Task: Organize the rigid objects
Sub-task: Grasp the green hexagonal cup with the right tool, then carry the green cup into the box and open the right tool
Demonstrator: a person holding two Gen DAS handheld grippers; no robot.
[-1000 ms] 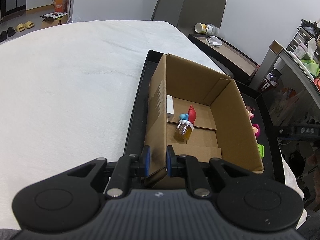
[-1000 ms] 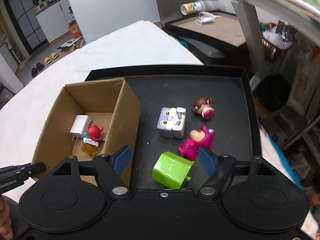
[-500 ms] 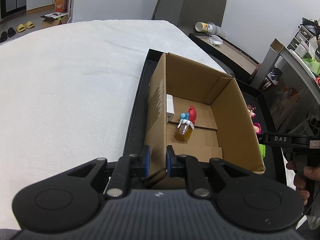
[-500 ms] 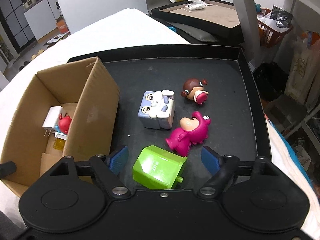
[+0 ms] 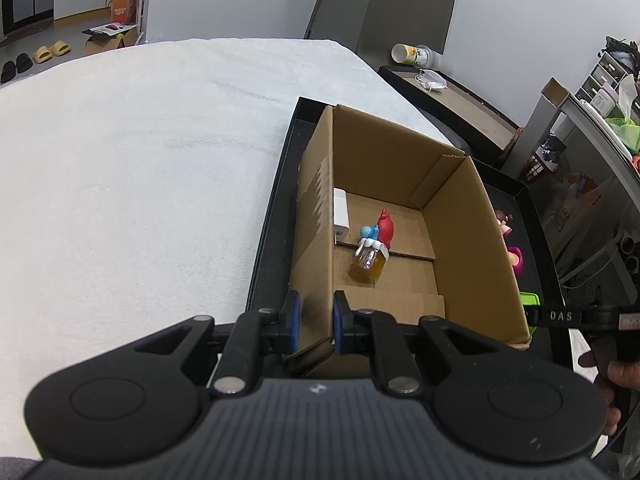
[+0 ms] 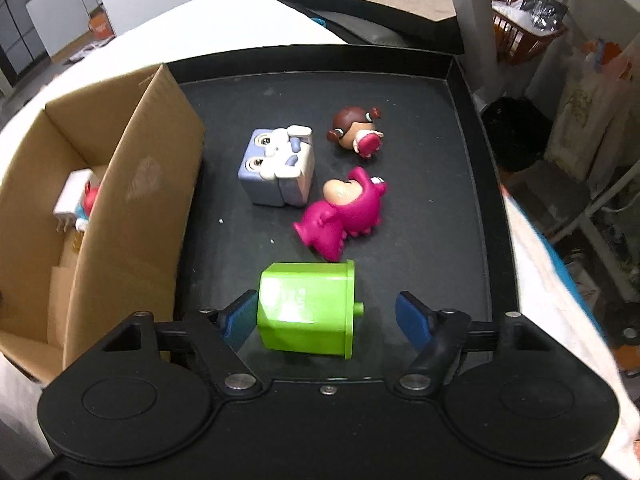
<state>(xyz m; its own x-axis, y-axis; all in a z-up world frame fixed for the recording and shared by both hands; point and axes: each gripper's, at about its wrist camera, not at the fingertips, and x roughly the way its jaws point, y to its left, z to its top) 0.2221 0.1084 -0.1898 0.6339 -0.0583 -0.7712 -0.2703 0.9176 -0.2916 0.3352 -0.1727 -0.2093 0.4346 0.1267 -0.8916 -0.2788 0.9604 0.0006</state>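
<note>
Toys lay on the black tray (image 6: 472, 184); the right gripper (image 6: 326, 316) stood spread around a green cup (image 6: 308, 310), perhaps touching, while the left gripper (image 5: 313, 322) pinched the cardboard box (image 5: 472, 248) wall.

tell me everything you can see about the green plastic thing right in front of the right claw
The green container looks like glossy lime plastic with faceted sides, a flared rim on its right end and a small peg sticking out there. Faint embossed lettering marks its upper face. It lies on its side on the black tray, between the open fingers of the right claw; the left pad is at or very near its side, the right one apart. The magenta figure lies just beyond it.
</note>
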